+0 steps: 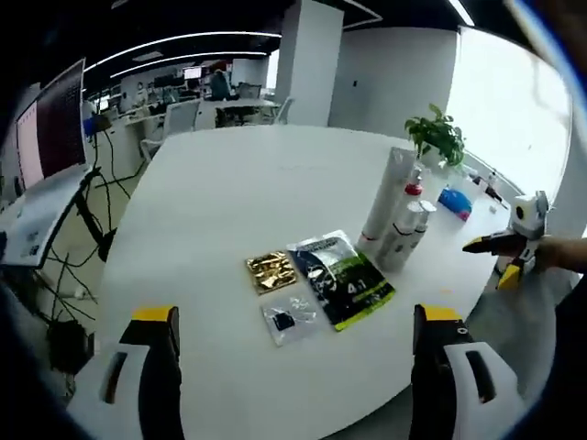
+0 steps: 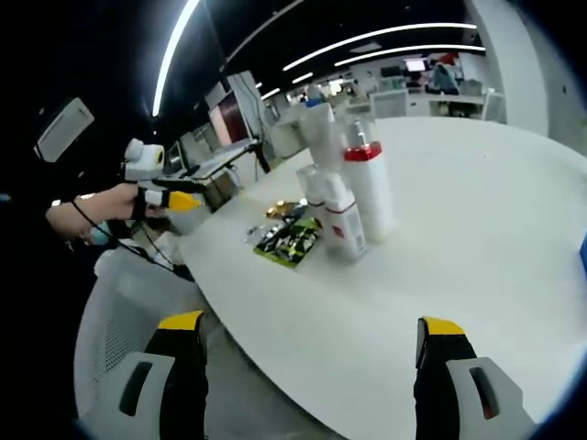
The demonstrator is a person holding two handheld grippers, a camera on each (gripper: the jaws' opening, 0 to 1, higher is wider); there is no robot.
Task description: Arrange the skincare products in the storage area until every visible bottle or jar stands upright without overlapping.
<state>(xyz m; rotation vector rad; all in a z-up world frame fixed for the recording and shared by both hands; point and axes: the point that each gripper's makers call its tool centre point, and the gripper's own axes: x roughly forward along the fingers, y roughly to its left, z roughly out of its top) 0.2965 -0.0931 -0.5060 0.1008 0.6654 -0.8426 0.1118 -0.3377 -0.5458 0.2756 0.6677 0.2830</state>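
Bottles: small cluster standing upright toward the right side of the white table in the left gripper view. Tall white tube (image 1: 387, 194), red-capped bottle (image 1: 404, 213) and a shorter white pump bottle (image 1: 412, 234), all packed tight together, touching or nearly so. Same bunch in the right gripper view, mid-table: tube (image 2: 323, 137), red-capped bottle (image 2: 369, 188), pump bottle (image 2: 337, 213).

Sachets: lying flat just left of the bottles. Green and black pouch (image 1: 341, 277), gold foil packet (image 1: 271, 270), small clear packet (image 1: 288, 318) nearest the camera. Pouch again in the right gripper view (image 2: 288, 240), right beside the bottles.

Left gripper (image 1: 295, 367): jaws spread wide, nothing between them, hanging over the near table edge, well short of the products. Also visible in the right gripper view (image 2: 174, 199), held out in a hand (image 2: 87, 213) off the left end of the table.

Right gripper (image 2: 307, 367): jaws wide apart too, holding nothing, over the table edge. Seen from the other side as well (image 1: 509, 243), off the table's right edge.

Table (image 1: 238, 183): big, white, rounded, mostly bare.

Extras on table: potted plant (image 1: 437, 136) and something blue (image 1: 455, 202) past the bottles.

Room: open office, dark ceiling with light strips, white pillar (image 1: 312, 60), monitor (image 1: 55, 124) on a desk with cables, bright window (image 1: 514, 101), white mesh chair (image 2: 119, 321).
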